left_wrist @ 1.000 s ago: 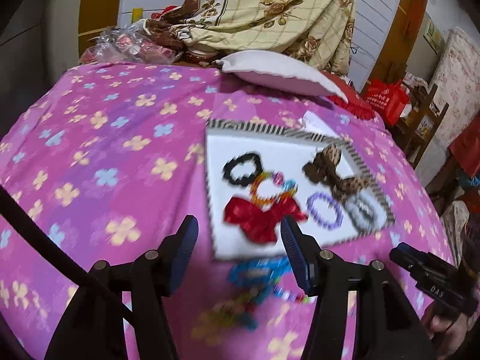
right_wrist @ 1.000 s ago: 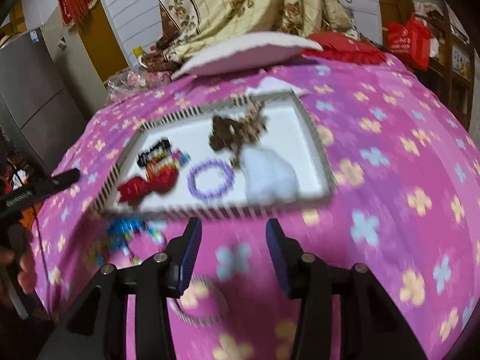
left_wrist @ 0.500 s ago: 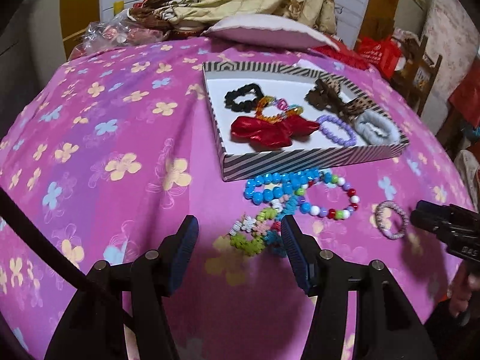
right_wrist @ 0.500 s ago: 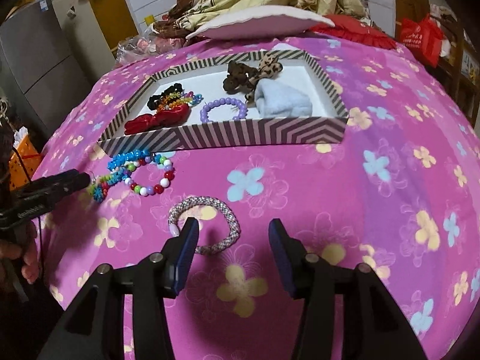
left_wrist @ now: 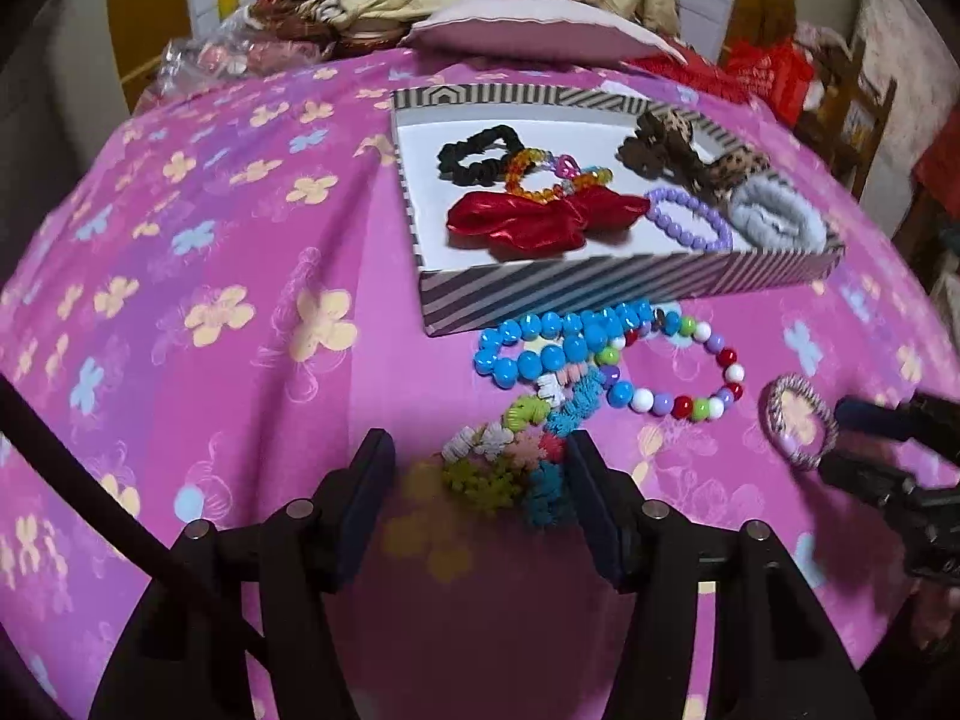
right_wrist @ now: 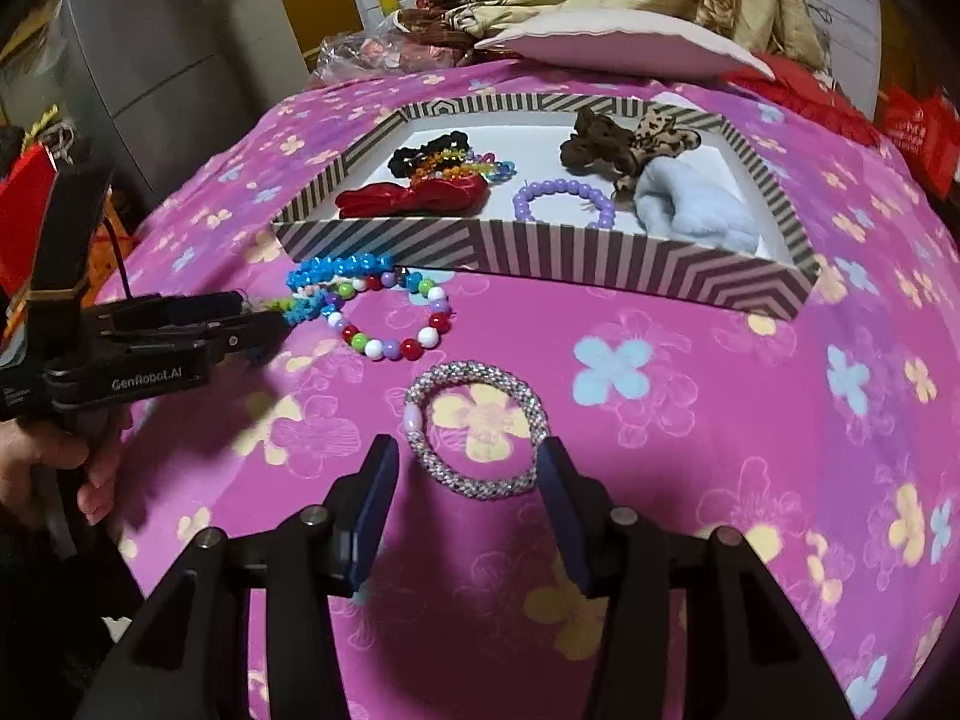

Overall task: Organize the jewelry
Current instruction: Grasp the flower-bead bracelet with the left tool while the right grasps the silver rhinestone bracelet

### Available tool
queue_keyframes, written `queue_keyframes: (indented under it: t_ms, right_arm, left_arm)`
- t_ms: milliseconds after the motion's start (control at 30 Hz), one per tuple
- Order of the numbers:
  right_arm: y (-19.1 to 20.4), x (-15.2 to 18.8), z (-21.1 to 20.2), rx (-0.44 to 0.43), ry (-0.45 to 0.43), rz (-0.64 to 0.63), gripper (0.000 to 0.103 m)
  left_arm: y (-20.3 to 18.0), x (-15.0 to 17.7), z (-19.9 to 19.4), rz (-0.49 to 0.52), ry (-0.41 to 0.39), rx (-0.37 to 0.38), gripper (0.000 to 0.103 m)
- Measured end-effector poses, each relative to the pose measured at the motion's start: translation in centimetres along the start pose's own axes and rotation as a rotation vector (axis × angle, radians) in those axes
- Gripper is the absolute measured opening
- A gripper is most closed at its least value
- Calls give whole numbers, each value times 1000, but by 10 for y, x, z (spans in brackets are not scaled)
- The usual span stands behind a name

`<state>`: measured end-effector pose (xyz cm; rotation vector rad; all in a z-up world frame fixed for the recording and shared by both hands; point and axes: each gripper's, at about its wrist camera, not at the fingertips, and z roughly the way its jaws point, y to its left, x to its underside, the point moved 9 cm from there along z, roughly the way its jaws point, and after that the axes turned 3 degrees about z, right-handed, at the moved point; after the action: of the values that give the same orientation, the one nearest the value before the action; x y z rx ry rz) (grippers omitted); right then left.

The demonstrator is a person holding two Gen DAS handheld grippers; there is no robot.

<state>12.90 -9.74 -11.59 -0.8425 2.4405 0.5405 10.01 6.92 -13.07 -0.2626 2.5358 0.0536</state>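
Only writing I can actually read is "GenRobot.AI" in pale letters on the side of the left gripper (right_wrist: 264,324), with a few tiny lines beside it too small to make out. That gripper's jaws have just been opening a bit, and they sit apart around the near end of a fuzzy multicolored bracelet (left_wrist: 516,462) lying on the pink flowered bedspread (left_wrist: 228,276); its right pad is right at the teal end, but I can't tell whether it's touching. The right gripper (right_wrist: 465,480) is also spread, both pads (right_wrist: 375,489) either side of a silver-pink beaded bangle (right_wrist: 480,426), with a clear gap on the left and the right pad very close to the rim, not squeezing it. Just past those, a bright blue bead bracelet (left_wrist: 558,336) and a mixed-color bead bracelet (left_wrist: 678,372) lie against the front wall of the black-and-white striped box (left_wrist: 600,288). Inside the box: a red satin bow (left_wrist: 534,222), a black scrunchie (left_wrist: 474,153), a rainbow bracelet (left_wrist: 558,171), a purple bead bracelet (left_wrist: 690,219), a leopard-print bow (left_wrist: 690,150) and a pale blue scrunchie (left_wrist: 774,219). A hand (right_wrist: 54,468) grips the left tool's handle.
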Motion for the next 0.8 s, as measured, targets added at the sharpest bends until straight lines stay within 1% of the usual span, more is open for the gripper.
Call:
queue_keyframes:
  t_ms: [33,133,267,300,333,367,400,433,500,533,567,633,667,700,733,767,800]
  right_arm:
    - [-2,0,0,2,1,7,51]
    - [-10,1,1,27,6,29,51]
    - [-12,-1,2,17,-5,35,51]
    - [-13,-2,2,26,-11,38,51]
    - [-16,-4,1,39,-18,47,51]
    - [-20,-7,1,41,-28,68,51]
    - [-22,-8,2,38,-27,78,51]
    - [-25,-8,6,53,-17,77,51]
    - [-23,-9,9,85,-20,44,47]
    - [-19,-8,10,103,-18,6,46]
    - [-16,-8,12,112,-17,-21,43]
    - [-11,-6,14,151,-18,-77,41]
    - [-9,-6,14,156,-21,-99,35]
    - [-6,-6,14,139,-19,-101,28]
    - [-5,-6,13,144,-18,-107,26]
    - [-5,-5,13,149,-18,-114,15]
    - [-5,-5,13,149,-11,-121,7]
  left_arm:
    - [-2,0,1,19,-4,-13,53]
    - [-3,0,1,14,-13,-13,56]
    - [-3,-1,1,17,-10,-14,56]
    - [-3,-1,1,18,-12,-14,54]
    - [-3,-1,0,21,-16,-14,46]
    - [-4,-1,0,26,-19,-11,39]
    - [-5,-1,-1,30,-20,-9,30]
    - [-7,-2,-1,35,-21,-6,24]
    - [-10,-2,-1,46,-21,-1,20]
    - [-11,-2,-2,49,-21,0,18]
    - [-11,-2,-2,51,-21,1,18]
    - [-12,-2,-2,53,-21,6,16]
    - [-12,-2,-2,53,-21,7,16]
    - [-12,-2,-2,52,-22,9,15]
    - [-12,-2,-3,51,-26,14,15]
    - [-12,-2,-4,51,-29,19,14]
    - [-13,-2,-6,51,-30,26,13]
